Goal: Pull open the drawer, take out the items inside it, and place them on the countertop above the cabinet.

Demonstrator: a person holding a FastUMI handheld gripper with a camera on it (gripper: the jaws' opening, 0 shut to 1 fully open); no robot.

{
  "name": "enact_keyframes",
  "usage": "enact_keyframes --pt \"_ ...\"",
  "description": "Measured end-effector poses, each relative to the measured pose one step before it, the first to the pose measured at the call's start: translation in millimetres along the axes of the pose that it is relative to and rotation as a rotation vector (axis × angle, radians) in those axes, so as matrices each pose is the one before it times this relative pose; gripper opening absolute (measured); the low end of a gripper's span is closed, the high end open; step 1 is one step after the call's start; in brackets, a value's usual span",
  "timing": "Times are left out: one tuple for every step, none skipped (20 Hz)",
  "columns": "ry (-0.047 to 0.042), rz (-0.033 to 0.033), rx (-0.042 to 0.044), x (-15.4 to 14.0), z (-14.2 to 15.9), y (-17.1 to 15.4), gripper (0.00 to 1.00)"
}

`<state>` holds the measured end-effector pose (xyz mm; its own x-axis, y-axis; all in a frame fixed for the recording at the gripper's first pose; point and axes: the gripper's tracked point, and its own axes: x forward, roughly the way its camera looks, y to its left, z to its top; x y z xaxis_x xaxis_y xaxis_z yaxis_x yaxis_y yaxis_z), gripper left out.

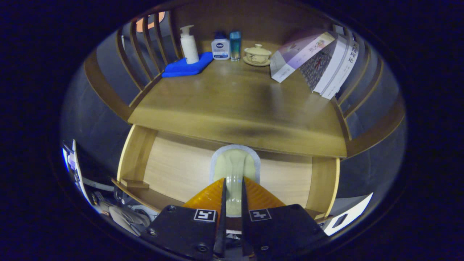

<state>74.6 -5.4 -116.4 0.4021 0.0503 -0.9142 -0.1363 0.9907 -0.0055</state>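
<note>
The wooden drawer [136, 156] stands pulled open below the countertop [235, 98], its pale floor bare around the fingers. My gripper [233, 181] is over the drawer, shut on a pale green item with a grey rim [235, 163]. The item's narrow stem runs between both fingers, and its wide rounded end reaches up to the countertop's front edge. Whether the item still touches the drawer floor I cannot tell.
At the back of the countertop stand a white pump bottle [189, 45] on a blue cloth [186, 67], a white-and-blue bottle [220, 47], a blue glass [235, 45] and a lidded cup on a saucer [257, 54]. Books [315, 61] lean at the right. Curved wooden slats fence both sides.
</note>
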Motion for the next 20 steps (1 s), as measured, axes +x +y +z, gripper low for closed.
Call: enact_keyframes --pt "-0.00526 0.00628 0.00661 -3.14 4.61 0.49 0.2" --pt "-0.0093 0.00294 0.00339 -4.83 6.71 0.23 0.2" --pt "-0.01393 -0.00381 -0.00524 -4.01 6.82 -0.88 0.2" --pt "-0.01069 -0.00218 0.00019 -2.83 8.02 -1.03 0.2" --pt "-0.00714 0.00432 0.0027 -1.37 6.26 0.62 0.2" --pt "-0.00371 0.00324 0.0049 -1.15 7.59 0.98 0.2" --pt "-0.00514 0.00421 0.00378 0.2 7.82 1.1 0.2" --pt "-0.0052 -0.00243 0.0073 2.1 8.68 -0.75 0.2" --pt "-0.00577 -0.00165 0.00692 2.13 7.99 0.46 0.2" --pt "-0.00177 -0.00058 0.00707 3.79 8.56 -0.03 0.2" --pt "0.00092 0.00121 0.00637 4.88 6.61 0.79 0.2" --pt "-0.00026 0.00528 0.01273 3.85 8.28 1.33 0.2" --pt "0.00024 0.00813 0.01098 5.04 8.16 1.83 0.2" --pt "0.00064 -0.00176 0.00683 4.47 8.32 0.2 0.2" --pt "0.00085 -0.00987 0.00989 5.59 6.62 -2.69 0.2" --pt "0.00366 -0.00355 0.00994 5.63 5.74 -0.96 0.2" --pt "0.00629 -0.00239 0.00855 6.34 3.32 0.87 0.2" --pt "0.00648 -0.00296 0.00483 5.31 2.48 -0.53 0.2" --pt "0.00555 0.00252 0.00974 5.35 1.13 0.24 0.2" --pt "0.00854 -0.00129 0.01817 5.0 -0.01 -1.1 0.2"
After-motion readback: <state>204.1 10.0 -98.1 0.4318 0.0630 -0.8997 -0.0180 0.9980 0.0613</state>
